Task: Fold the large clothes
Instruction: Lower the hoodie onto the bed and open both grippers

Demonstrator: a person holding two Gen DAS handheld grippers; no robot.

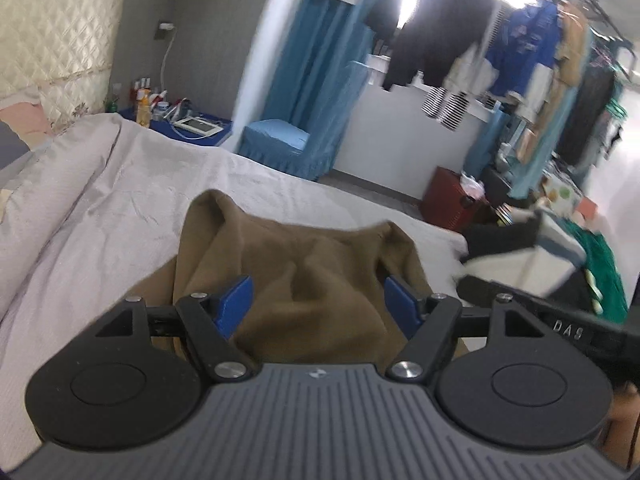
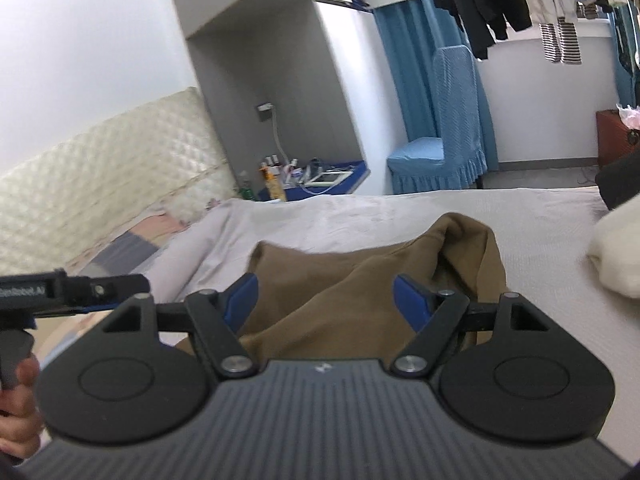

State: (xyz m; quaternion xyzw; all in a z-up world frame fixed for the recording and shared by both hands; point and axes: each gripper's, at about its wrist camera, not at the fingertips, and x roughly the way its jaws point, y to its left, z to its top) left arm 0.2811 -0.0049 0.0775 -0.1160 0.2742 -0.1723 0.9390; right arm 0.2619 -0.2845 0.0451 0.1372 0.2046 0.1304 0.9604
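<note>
Both grippers stand wide open above a bed (image 1: pixel 100 208): the left gripper (image 1: pixel 318 300) and right gripper (image 2: pixel 324 300) each frame a bunched brown garment (image 1: pixel 304 280) lying beyond their blue fingertips (image 2: pixel 408 300), with no pad pressing the cloth.
</note>
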